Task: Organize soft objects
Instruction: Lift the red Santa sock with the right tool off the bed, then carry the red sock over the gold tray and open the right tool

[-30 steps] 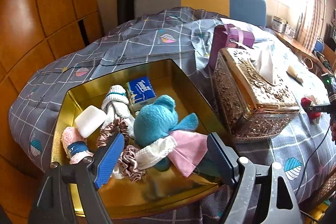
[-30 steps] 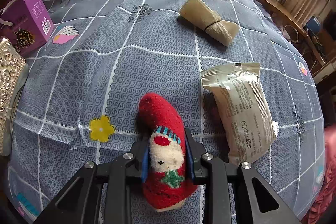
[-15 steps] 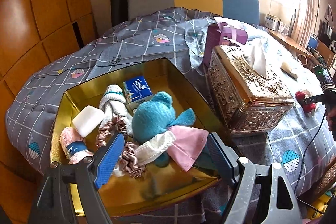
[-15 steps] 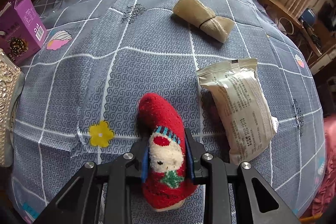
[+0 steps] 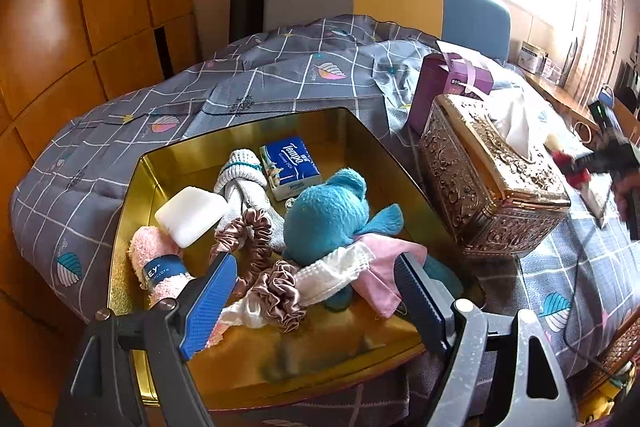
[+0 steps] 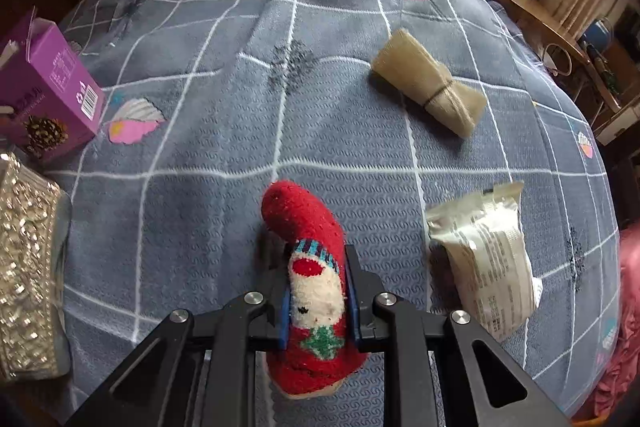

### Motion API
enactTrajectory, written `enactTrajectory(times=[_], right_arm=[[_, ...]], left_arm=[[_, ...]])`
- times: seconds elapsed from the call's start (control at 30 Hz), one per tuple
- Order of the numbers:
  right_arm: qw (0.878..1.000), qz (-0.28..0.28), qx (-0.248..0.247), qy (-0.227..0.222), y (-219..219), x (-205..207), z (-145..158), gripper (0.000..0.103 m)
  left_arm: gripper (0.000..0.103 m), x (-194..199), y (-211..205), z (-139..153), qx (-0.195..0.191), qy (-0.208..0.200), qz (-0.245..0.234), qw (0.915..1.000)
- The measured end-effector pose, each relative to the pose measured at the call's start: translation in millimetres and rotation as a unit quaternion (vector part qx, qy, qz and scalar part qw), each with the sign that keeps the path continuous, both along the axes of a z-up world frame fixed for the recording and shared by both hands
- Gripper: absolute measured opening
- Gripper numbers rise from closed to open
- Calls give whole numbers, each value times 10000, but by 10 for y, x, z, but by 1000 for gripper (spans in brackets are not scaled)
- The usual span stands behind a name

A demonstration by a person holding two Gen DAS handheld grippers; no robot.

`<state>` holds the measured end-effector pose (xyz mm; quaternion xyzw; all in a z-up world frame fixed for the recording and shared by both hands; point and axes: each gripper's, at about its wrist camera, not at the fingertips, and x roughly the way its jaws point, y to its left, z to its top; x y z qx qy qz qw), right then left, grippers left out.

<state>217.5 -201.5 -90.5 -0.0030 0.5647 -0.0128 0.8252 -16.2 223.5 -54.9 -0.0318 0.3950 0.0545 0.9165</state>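
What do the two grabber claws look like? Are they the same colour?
Nearly. The left gripper has a grey frame with triangle cut-outs, round silver bolts, and two long fingers faced with ridged blue pads. The right gripper has a black frame with the same cut-outs and silver bolts, and thin blue pads too. No sleeves show clearly.

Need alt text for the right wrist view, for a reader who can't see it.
The right claw is shut on a red Santa sock above a grey checked bedspread. A tied beige cloth roll and a white packet lie to the right, a purple box at the left edge.
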Motion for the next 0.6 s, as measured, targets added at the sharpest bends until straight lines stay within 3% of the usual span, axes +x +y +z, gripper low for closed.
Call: enactTrajectory(times=[0.33, 0.6], right_arm=[[9974, 327, 264, -586, 494, 647, 658, 21], [9900, 851, 417, -1046, 1283, 842, 1101, 21]], left_arm=[[82, -12, 68, 2, -40, 7, 78, 10000], [82, -62, 152, -11, -26, 21, 206, 9998]])
